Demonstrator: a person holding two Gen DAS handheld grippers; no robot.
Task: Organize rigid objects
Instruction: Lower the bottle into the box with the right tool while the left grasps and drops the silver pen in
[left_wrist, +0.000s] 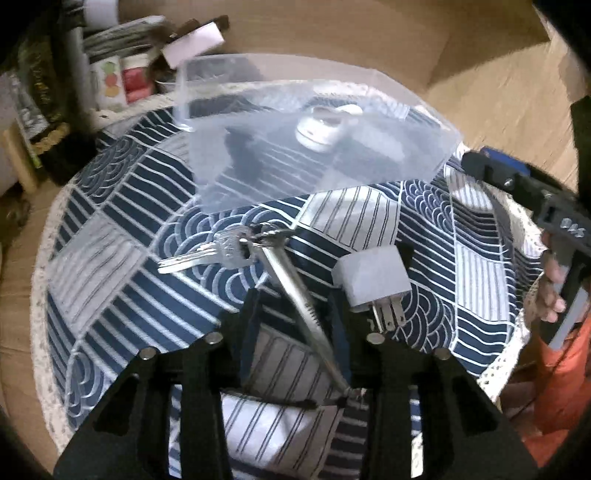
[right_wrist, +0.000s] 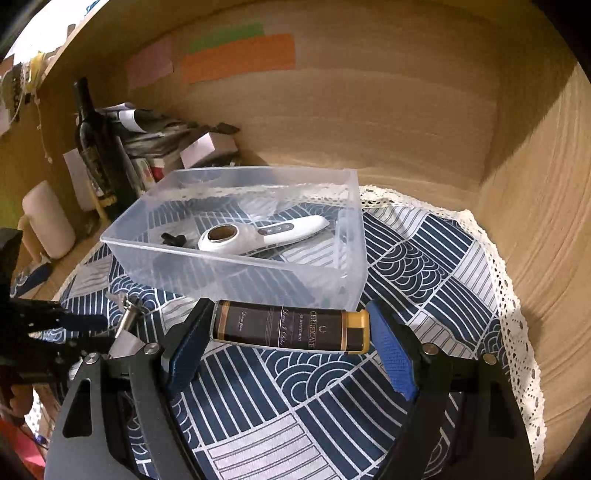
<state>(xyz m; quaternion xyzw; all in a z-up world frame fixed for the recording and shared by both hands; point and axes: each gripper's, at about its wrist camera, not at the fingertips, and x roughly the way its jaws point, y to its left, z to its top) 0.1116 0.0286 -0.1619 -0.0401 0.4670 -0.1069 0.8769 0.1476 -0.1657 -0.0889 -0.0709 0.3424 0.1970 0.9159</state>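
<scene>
A clear plastic bin (right_wrist: 236, 266) (left_wrist: 258, 177) stands on the blue patterned cloth and holds a white handheld device (right_wrist: 258, 236) (left_wrist: 321, 133) and a small black part (right_wrist: 173, 238). My right gripper (right_wrist: 288, 332) is open around a dark bottle with a gold cap (right_wrist: 291, 328), which lies sideways on the cloth in front of the bin. My left gripper (left_wrist: 295, 306) is open, its fingers on either side of a metal tool (left_wrist: 295, 295) joined to a bunch of keys (left_wrist: 210, 254). A grey plug adapter (left_wrist: 369, 280) lies to its right.
The cloth (right_wrist: 424, 266) covers a round table with a lace rim (right_wrist: 513, 295), set against wooden walls. At the back left stand a wine bottle (right_wrist: 92, 144), stacked papers and boxes (right_wrist: 155, 136) and a white cylinder (right_wrist: 48, 221). The other gripper (left_wrist: 535, 199) shows at the left view's right edge.
</scene>
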